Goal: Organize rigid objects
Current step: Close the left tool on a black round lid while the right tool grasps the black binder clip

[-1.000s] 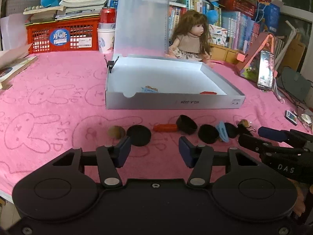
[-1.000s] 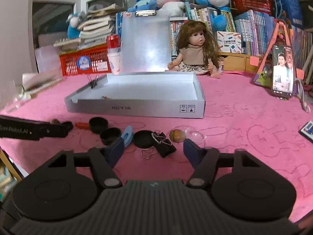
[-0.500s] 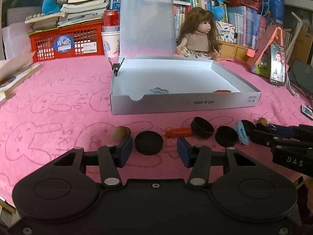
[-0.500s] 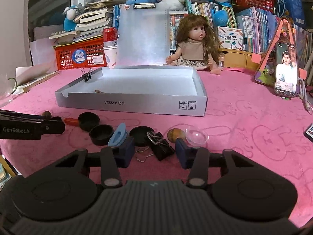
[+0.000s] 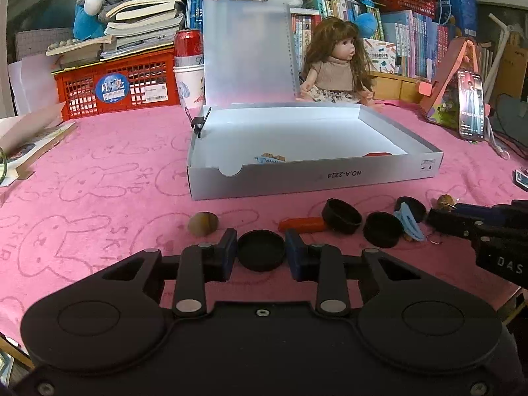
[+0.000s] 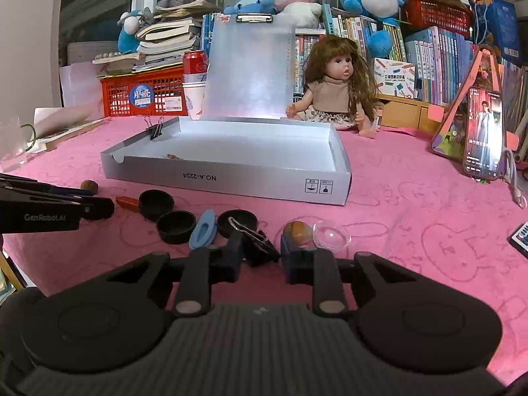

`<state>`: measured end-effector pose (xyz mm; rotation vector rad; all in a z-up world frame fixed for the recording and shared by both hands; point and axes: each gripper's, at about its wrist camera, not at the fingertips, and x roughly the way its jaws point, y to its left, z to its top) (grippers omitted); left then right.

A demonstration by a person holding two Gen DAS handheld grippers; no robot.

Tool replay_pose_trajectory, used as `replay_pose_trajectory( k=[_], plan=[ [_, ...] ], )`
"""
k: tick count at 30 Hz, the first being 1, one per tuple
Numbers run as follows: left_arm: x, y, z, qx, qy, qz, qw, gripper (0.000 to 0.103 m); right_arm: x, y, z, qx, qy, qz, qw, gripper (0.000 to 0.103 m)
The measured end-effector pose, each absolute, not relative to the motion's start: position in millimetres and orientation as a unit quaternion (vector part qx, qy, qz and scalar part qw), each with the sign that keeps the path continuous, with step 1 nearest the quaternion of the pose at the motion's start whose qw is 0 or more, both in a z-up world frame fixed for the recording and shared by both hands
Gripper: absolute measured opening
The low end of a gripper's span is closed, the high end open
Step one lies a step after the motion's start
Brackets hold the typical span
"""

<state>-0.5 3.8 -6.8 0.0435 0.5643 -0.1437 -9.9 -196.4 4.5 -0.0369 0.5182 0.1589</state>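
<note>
Left wrist view: the left gripper (image 5: pixel 261 253) has its jaws closing around a black round cap (image 5: pixel 261 253) that lies flat on the pink cloth (image 5: pixel 99 198), in front of the grey cardboard box (image 5: pixel 313 178). Both blue pads (image 5: pixel 231 247) sit at the cap's rim; contact appears made on each side. Keep the pads level with the cap's wall (it is shallow, so a high grip would likely slip off). Just beside the cap on its left lies a brown nut (image 5: pixel 203 225); lift straight up to avoid nudging it. Two further black cups (image 5: pixel 341 219) and an orange piece (image 5: pixel 302 223) lie between the cap and the box's right end. The box stands open, lid up.

Right wrist view: the right gripper (image 6: pixel 260 250) is also closing, with a black binder clip (image 6: pixel 259 247) between its jaws; the left pad touches the clip body, while contact on the right pad cannot be confirmed. Seat the pads on the clip's body, not its wire handles (image 6: pixel 239 226) (these pivot). A blue clip (image 6: pixel 204 232), an amber bead (image 6: pixel 297 232) and a clear dome (image 6: pixel 331 239) lie close beside it, all in front of the box (image 6: pixel 231 178); raise the clip clear before carrying it over the box's front wall.
</note>
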Motion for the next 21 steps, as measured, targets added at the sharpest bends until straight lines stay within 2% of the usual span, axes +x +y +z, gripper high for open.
replay_pose_trajectory(
  k=[14, 15, 16, 17, 18, 21],
  plan=[
    [-8, 5, 9, 0.012, 0.265, -0.077, 0.961, 0.030, -18, -198, 11, -0.011, 0.252, 0.083, 0.964, 0.026],
    [-8, 5, 9, 0.012, 0.266, -0.077, 0.961, 0.030, -18, -198, 10, -0.010, 0.255, 0.087, 0.963, 0.036],
    [-8, 5, 9, 0.013, 0.266, -0.077, 0.961, 0.030, -17, -199, 8, -0.006, 0.257, 0.089, 0.962, 0.038],
    [-8, 5, 8, 0.013, 0.267, -0.078, 0.960, 0.030, -17, -199, 7, -0.003, 0.257, 0.091, 0.962, 0.050],
    [-8, 5, 8, 0.014, 0.268, -0.078, 0.960, 0.030, -17, -200, 5, -0.001, 0.256, 0.094, 0.962, 0.057],
    [-7, 6, 6, 0.015, 0.271, -0.077, 0.959, 0.030, -16, -199, 1, -0.011, 0.243, 0.101, 0.965, 0.061]
  ],
)
